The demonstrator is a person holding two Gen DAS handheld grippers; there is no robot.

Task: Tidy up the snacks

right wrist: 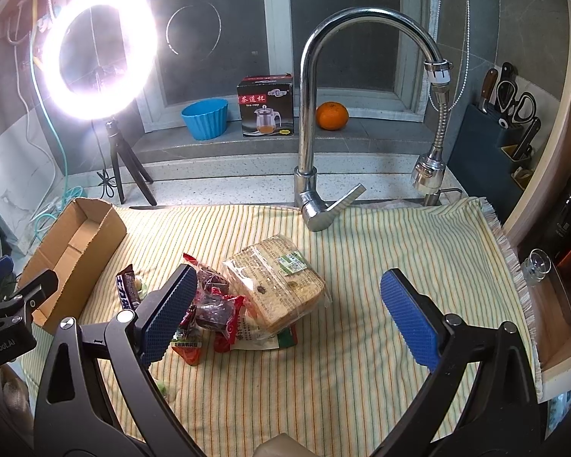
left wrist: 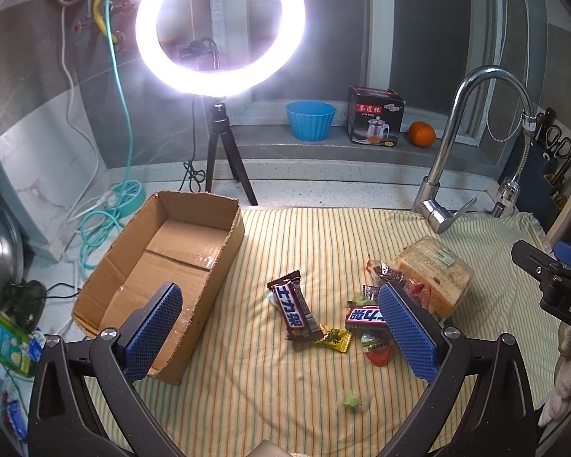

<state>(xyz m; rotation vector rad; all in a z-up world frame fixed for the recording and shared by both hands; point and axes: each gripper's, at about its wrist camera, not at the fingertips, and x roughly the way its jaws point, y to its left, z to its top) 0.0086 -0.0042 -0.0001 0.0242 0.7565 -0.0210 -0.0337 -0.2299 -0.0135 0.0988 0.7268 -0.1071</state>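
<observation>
Both tools, left (left wrist: pixel 279 333) and right (right wrist: pixel 287 314), hover spread and empty over the striped cloth (right wrist: pixel 361 381). Beyond lie small candies (left wrist: pixel 333 339), two chocolate bars (left wrist: pixel 295 310) and bagged bread (right wrist: pixel 278 282). Judged light, crinkly, slippery; bread crushable, so grip bars across mid-length. Box (left wrist: pixel 224 255) stands empty, far left.
</observation>
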